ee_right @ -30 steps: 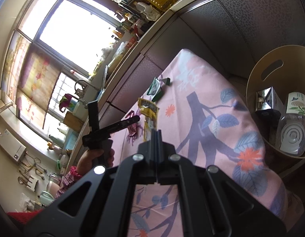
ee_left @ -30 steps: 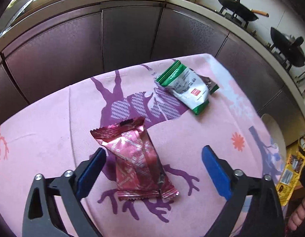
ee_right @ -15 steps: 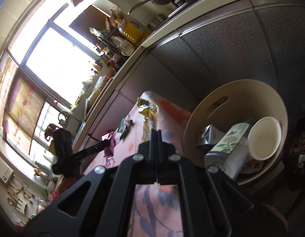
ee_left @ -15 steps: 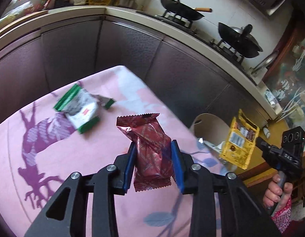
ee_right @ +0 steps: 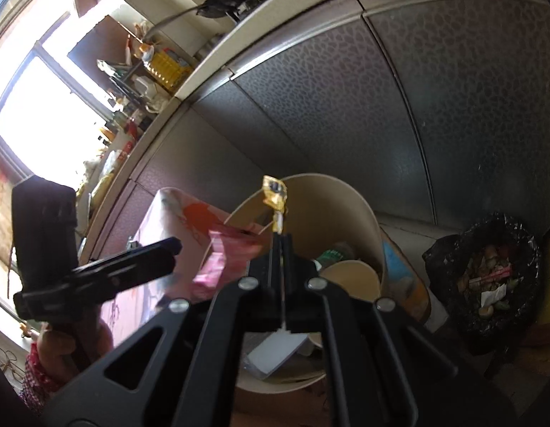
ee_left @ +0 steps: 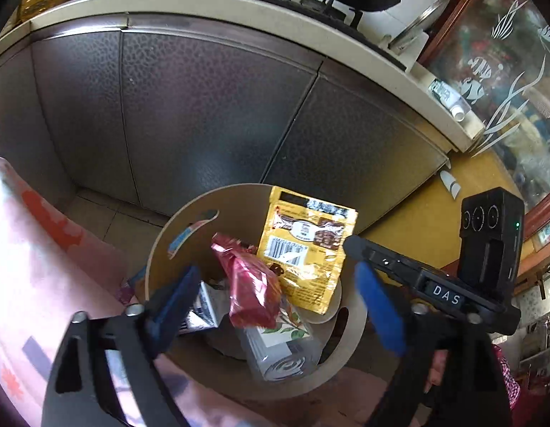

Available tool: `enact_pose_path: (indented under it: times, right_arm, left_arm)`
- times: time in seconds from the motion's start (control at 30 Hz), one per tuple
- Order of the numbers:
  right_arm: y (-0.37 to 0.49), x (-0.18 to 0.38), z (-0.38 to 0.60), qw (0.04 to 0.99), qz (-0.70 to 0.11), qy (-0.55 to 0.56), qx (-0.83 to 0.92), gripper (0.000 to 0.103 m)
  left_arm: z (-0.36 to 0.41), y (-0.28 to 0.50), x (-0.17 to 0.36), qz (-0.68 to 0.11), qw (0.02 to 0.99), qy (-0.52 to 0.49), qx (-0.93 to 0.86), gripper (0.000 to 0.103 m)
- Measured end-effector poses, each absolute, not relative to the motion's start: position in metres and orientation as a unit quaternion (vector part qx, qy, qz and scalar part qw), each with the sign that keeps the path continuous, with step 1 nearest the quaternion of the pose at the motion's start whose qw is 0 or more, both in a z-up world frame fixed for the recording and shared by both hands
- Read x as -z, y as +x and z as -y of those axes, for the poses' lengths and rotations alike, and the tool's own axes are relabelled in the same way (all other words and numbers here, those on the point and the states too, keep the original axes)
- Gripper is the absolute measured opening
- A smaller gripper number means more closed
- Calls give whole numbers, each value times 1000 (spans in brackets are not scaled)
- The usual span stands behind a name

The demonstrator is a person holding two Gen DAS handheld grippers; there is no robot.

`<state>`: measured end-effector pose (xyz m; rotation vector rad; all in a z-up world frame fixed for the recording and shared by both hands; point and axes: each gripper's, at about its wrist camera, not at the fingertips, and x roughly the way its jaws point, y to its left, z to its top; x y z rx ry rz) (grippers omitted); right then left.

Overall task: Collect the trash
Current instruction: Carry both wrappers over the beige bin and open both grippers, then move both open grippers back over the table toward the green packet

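Left wrist view: half a second ago the left gripper (ee_left: 275, 306) was clamped on the red wrapper (ee_left: 251, 286) above the pink tablecloth (ee_left: 43, 267); now its jaws are opening, spread wide, and the wrapper hangs free between the blue pads (ee_left: 380, 309), touching neither, over the mouth of the beige bin (ee_left: 161, 249). It looks caught mid-drop, with a clear bottle (ee_left: 282, 352) and a small carton already lying in the bin beneath it. The yellow packet (ee_left: 307, 252) stands upright over the bin, pinched at its right edge by the right gripper (ee_left: 349, 243). Right wrist view: the right gripper (ee_right: 279, 240) has come from above the table to the bin (ee_right: 349, 206); its jaws are just opening, a thin slit, with the yellow packet (ee_right: 275, 194) between the tips and not visibly loose yet. The red wrapper (ee_right: 223, 254) blurs at the bin's left rim. Judgement: one piece is as good as binned, the second is about to follow; a green wrapper seen a second ago on the table would remain.
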<state>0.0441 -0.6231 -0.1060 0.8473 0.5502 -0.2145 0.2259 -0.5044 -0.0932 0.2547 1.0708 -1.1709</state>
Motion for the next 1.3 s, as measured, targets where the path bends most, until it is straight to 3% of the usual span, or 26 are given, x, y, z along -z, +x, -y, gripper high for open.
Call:
enact_pose_path:
  times: [0.07,0.1,0.13,0.6,0.67,0.93,1.1,1.3]
  right_arm:
    - [48,115,627,863,-266,417,104,40]
    - [46,116,628,863,-262,417,111,62]
    - [45,116,627,866,-255,414,117,68]
    - [27,98,602,879,-245,409,16,68]
    - [11,91,594,887,-232,398,41,63]
    - [-55,92,538,903,-261,316,126,48]
    - [-72,104,504,896,-290,316,116,48]
    - [-53,79,454,915,-288,275,72,48]
  left_arm:
    - [516,224,106,-488,690,119,521,97]
    - [518,225,110,-490,695,120,513,97]
    - [518,225,111,-489,699,116,508,97]
    - [431,214,69,-459,736,-8,498,97]
    - [411,210,69,-463,737,-18,492,97]
    - [347,163,67,-411,798,67,436,97]
    - [305,141,74,-387,821,84,412,97]
    - [239,138,73,-372,852,71,361,97]
